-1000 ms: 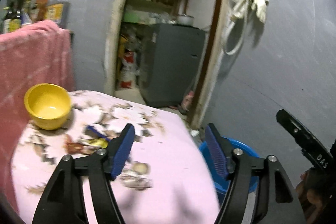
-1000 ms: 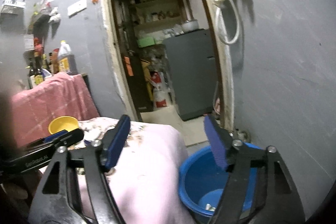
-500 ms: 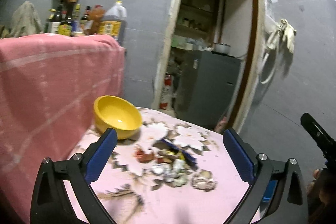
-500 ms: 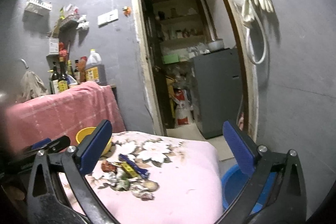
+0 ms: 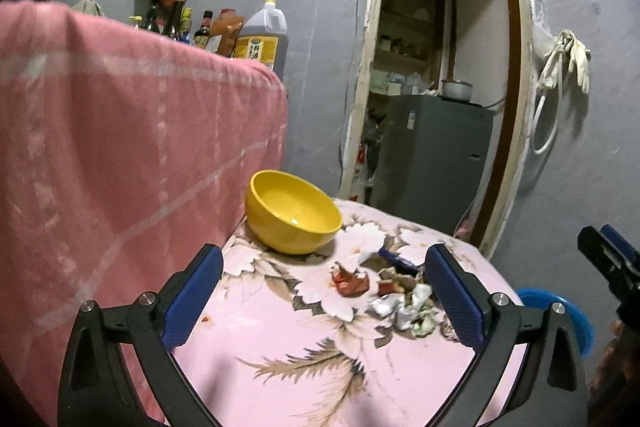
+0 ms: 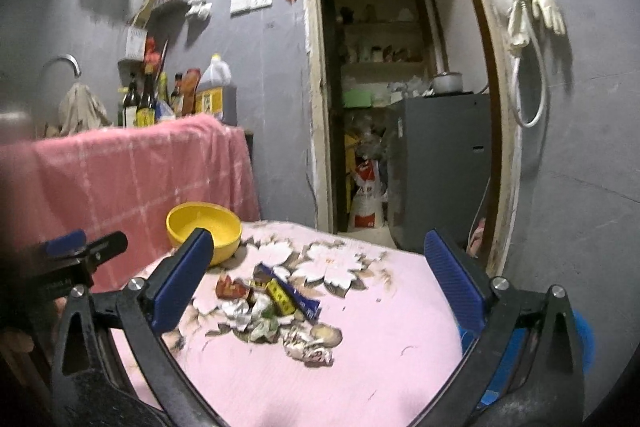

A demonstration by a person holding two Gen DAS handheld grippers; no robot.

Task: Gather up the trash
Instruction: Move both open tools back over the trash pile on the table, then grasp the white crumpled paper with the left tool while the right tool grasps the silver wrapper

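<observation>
A pile of trash [image 6: 272,311] lies on the pink flowered table [image 6: 380,367]: a red wrapper [image 6: 230,289], a blue-and-yellow wrapper [image 6: 286,293] and crumpled foil. The pile also shows in the left wrist view [image 5: 394,297]. My left gripper [image 5: 322,297] is wide open and empty, above the table, with the trash by its right finger. My right gripper [image 6: 318,281] is wide open and empty, above the table behind the pile. A blue bin [image 5: 560,315] stands on the floor right of the table.
A yellow bowl [image 5: 294,211] sits at the table's far left. A taller pink-covered counter [image 5: 120,147] with bottles [image 6: 176,99] stands to the left. An open doorway [image 6: 400,87] with a grey cabinet [image 6: 444,167] lies beyond. Grey wall to the right.
Both grippers have opened wider and swung left from the blue bin toward the table. The trash pile and the yellow bowl have come into fuller view.
</observation>
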